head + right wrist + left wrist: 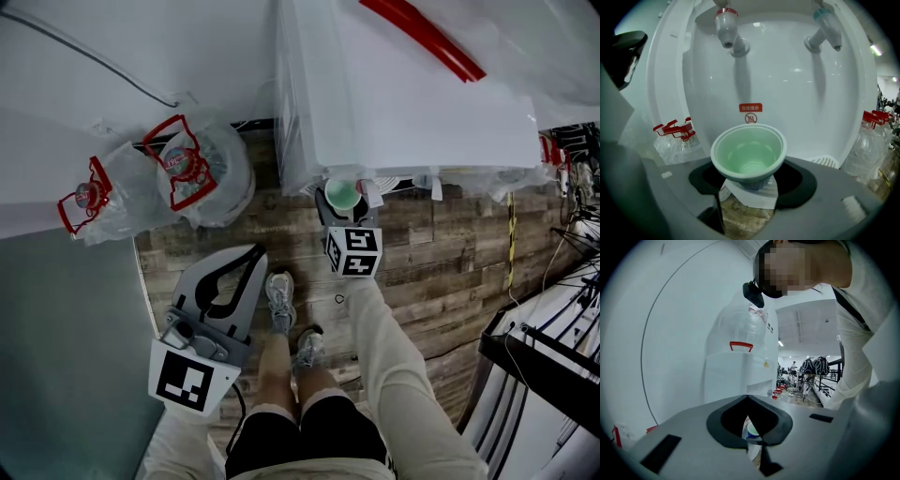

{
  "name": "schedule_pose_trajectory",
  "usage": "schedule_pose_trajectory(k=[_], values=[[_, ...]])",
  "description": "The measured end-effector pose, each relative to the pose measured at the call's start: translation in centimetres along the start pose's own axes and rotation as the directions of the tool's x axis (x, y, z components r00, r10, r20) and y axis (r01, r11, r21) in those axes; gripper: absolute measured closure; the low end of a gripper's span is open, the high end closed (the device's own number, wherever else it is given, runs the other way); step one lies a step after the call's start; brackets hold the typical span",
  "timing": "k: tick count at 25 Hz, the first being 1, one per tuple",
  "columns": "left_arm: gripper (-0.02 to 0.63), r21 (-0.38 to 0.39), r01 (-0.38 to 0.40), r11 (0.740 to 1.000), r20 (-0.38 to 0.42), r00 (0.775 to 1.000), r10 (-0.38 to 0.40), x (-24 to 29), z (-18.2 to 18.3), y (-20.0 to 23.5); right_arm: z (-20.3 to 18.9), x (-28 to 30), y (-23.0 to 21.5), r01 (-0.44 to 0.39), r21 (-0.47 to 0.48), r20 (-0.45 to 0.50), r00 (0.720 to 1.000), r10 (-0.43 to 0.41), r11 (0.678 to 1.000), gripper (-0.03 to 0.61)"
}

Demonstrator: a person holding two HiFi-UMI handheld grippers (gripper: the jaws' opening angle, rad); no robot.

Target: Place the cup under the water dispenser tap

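Right gripper (749,180) clamped on the green cup (749,151), upright and empty, held in the water dispenser (787,84) recess, below tap level. The cup sits between the red tap (725,28) and the blue tap (827,29), nearer the red, directly under neither. Left gripper (255,255) hangs aside, jaws together, nothing in them. To do this well: pick a tap, slide the cup sideways until the rim is centred under its spout, keep it level, set it on the drip tray (826,161), then release.
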State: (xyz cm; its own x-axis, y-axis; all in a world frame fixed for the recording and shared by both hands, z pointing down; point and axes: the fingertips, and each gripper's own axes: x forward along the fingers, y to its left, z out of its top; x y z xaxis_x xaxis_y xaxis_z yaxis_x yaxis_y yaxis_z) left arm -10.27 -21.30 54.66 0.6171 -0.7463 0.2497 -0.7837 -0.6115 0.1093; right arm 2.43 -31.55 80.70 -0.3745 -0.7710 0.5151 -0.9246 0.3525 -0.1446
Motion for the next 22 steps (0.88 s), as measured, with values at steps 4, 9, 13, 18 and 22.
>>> schedule_pose_trajectory(k=[4, 9, 13, 18, 22], values=[[0.61, 0.0, 0.0, 1.0, -0.001, 1.0, 0.0, 0.2, 0.0, 0.0, 0.2, 0.3, -0.2, 0.002, -0.005, -0.004, 1.0, -0.002, 1.0, 0.278], [0.609, -0.001, 0.006, 1.0, -0.006, 1.0, -0.006, 0.3, 0.0, -0.2, -0.3, 0.4, 0.2, -0.009, -0.055, -0.054, 0.998, 0.006, 0.998, 0.256], [0.609, 0.004, 0.009, 1.0, -0.005, 1.0, -0.009, 0.3, 0.2, -0.2, 0.0, 0.2, 0.2, -0.016, -0.044, -0.048, 0.999, 0.014, 0.999, 0.238], [0.609, 0.004, 0.013, 1.0, -0.001, 1.0, -0.013, 0.3, 0.3, -0.6, 0.8, -0.4, 0.0, -0.025, -0.026, -0.029, 0.999, 0.024, 0.999, 0.209], [0.609, 0.003, 0.019, 1.0, 0.001, 1.0, -0.019, 0.3, 0.5, -1.0, 1.1, -0.4, 0.6, -0.05, -0.045, -0.031, 0.998, 0.049, 0.998, 0.186]])
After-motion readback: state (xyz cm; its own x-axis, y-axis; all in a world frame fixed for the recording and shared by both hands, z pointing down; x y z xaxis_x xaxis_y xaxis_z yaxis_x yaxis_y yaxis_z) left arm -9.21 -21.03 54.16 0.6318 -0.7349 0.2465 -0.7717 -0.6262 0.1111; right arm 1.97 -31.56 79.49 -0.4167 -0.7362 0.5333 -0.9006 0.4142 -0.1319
